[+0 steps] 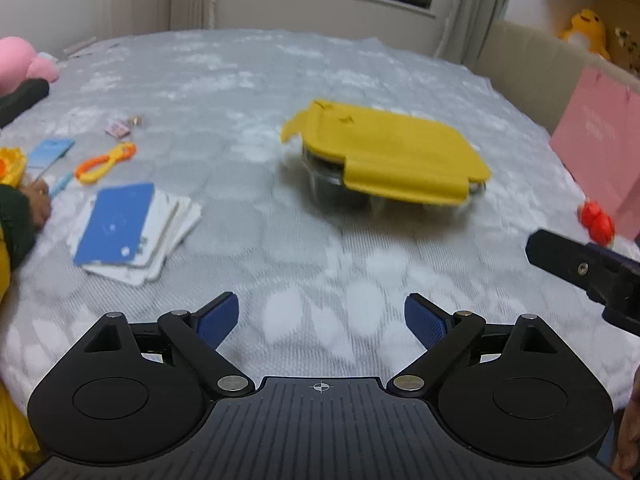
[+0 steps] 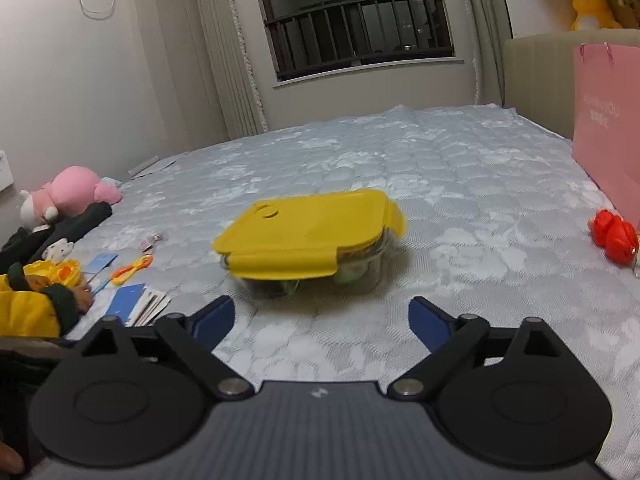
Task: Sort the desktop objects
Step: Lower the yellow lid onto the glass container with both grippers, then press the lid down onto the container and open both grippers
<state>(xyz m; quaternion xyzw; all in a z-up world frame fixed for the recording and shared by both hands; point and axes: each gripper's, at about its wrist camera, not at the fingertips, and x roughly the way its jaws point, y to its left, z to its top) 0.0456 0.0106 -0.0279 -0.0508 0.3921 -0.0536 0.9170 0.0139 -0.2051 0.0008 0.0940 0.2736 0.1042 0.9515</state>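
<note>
A glass container with a yellow lid sits on the grey patterned bed cover, ahead of both grippers. My left gripper is open, nothing between its blue pads, short of the container. My right gripper is open too and empty, just in front of the container; one of its fingers shows at the right edge of the left wrist view. A stack of cards with a blue top, an orange and yellow clip and a blue card lie to the left.
A red toy lies at the right beside a pink paper bag. A pink plush and dark cloth sit far left. A person's hand in a dark cuff rests by the cards.
</note>
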